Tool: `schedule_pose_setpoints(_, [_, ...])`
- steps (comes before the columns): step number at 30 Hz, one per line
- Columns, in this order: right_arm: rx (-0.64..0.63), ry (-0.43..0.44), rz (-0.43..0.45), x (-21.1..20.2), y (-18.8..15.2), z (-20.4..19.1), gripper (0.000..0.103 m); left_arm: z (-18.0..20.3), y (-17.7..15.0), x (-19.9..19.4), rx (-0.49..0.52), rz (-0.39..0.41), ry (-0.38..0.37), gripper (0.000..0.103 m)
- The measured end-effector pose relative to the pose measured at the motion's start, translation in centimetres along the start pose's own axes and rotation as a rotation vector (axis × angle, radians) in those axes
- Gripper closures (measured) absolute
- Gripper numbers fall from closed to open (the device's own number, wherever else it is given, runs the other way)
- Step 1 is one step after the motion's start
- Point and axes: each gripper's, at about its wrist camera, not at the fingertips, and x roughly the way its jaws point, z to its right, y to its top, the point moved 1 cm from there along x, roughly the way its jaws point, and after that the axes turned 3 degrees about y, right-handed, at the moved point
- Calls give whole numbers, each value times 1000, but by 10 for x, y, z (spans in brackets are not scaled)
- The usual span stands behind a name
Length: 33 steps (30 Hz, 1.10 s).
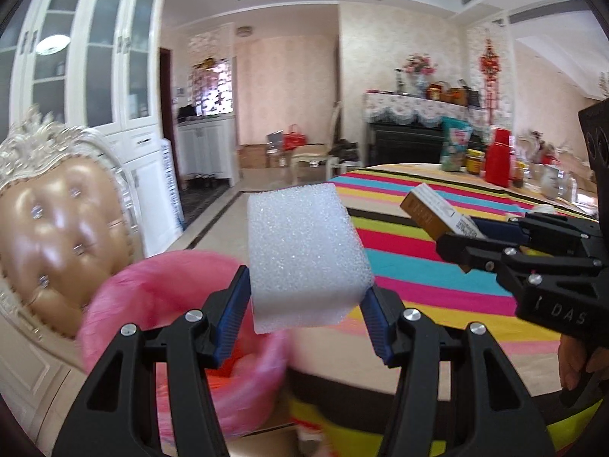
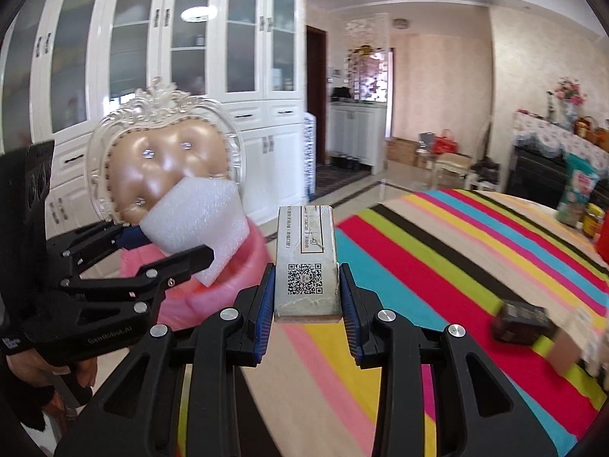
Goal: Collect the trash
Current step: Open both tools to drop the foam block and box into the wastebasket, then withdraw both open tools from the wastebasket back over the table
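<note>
A pink plastic-lined bin [image 1: 182,327] beside the striped counter's [image 1: 437,251] near edge is motion-blurred, its contents unreadable. A white foam block [image 1: 304,259] hides part of its rim. At the counter's right edge, small dark boxes [image 2: 525,321] smear beyond recognition.

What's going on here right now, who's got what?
A person is clearing trash with a handheld gripper in each hand. The left gripper is clamped on a white foam block, held above a pink-lined trash bin that stands beside an ornate chair. The right gripper is clamped on a small flat box with a QR code, over the striped tablecloth. Neither piece has been dropped in yet. A dark box is on the table.
</note>
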Motion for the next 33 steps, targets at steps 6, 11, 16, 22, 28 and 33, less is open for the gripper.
schedule_pose_setpoints(6, [-7,88,-29,47,15,-26,70,-60,-9,10,-55,-19,86,49])
schedule_pose_setpoints(11, [-10,134,-61,83,22,-44,70,-110,-19,23,-132,-45,131,49])
schedule_pose_setpoints(16, [-31,160,-75,111,26,-62,70,-152,-21,39,-178,-61,167,49])
schedule_pose_setpoints(22, [-28,185,-107,141,25,-70,69,-162,-24,53,-177,-85,170,47])
schedule_pose_setpoints(28, [-1,215,-93,150,28,-66,37,-170,-28,56,-197,-76,204,29])
schedule_pose_setpoints(33, [-19,180,-76,130,26,-53,37,-166,-29,47,-208,-67,234,19])
